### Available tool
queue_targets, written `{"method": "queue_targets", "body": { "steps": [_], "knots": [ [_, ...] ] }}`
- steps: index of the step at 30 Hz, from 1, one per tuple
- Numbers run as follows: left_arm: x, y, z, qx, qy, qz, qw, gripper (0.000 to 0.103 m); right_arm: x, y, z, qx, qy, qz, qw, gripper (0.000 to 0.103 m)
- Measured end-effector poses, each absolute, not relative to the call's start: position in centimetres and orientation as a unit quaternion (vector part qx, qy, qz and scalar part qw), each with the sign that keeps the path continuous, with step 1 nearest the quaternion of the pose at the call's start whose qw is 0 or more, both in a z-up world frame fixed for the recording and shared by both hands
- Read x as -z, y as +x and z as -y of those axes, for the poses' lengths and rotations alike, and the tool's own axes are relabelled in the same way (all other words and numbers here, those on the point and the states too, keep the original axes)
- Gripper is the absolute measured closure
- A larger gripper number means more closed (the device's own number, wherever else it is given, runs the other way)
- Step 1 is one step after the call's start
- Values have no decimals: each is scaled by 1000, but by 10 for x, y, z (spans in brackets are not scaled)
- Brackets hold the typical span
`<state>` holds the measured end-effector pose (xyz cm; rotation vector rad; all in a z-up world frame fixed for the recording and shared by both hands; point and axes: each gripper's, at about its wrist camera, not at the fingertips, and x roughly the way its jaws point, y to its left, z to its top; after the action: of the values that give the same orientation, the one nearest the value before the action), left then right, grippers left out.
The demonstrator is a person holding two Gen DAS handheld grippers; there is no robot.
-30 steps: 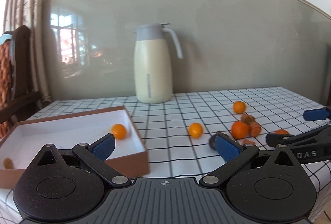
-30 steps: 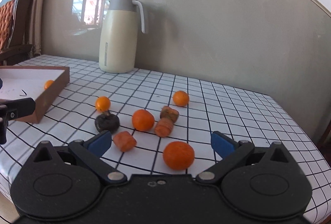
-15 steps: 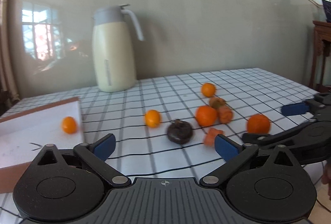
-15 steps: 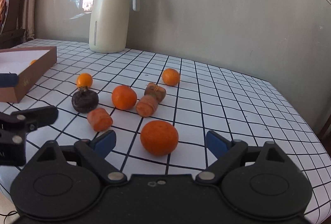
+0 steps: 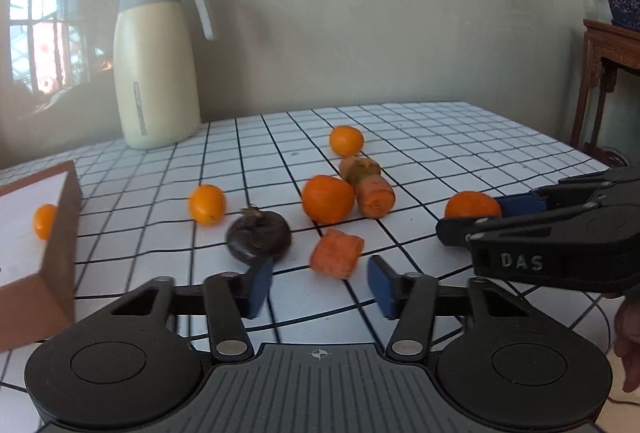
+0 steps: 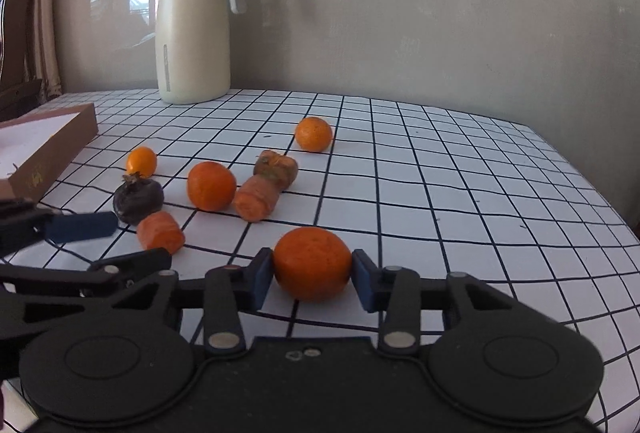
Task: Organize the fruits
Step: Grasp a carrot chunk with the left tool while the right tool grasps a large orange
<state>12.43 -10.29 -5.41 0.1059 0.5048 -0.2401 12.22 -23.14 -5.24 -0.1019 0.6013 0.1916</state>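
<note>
Two pickups are in hand. Our right gripper (image 6: 312, 275) is closing, pads touching a tangerine (image 6: 312, 263) on the checked tablecloth (image 6: 460, 173). Our left gripper (image 5: 318, 283) narrows around a carrot chunk (image 5: 336, 259), not yet gripped. Next, we judge, both go to the box (image 5: 60, 229).

— How does the left gripper (image 5: 318, 283) stand?
— Tilted downward, jaws closing, nothing pressed between them.
— And the right gripper (image 6: 312, 279)?
— At its three o'clock, jaws closing, pads gripping.
</note>
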Motion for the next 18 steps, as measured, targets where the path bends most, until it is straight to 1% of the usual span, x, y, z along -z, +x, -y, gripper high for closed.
{"method": "queue_targets", "body": {
  "steps": [8,9,10,12,13,18],
  "knots": [
    [58,136,119,110,45,-249,961,55,54,126,237,-100,-46,-300,947,69],
    [58,137,120,111,44,-249,961,62,56,128,237,-101,-46,-307,945,68],
    [58,137,122,112,45,-249,961,72,56,128,237,-100,-48,-306,946,68],
    [57,136,126,110,54,-247,961,73,56,128,237,-101,-44,-305,946,70],
    [57,136,126,114,53,-246,961,78,56,129,238,-101,-39,-306,946,70],
    [54,131,127,114,61,-244,961,78,51,125,241,-95,-30,-295,950,71]
  ]
}}
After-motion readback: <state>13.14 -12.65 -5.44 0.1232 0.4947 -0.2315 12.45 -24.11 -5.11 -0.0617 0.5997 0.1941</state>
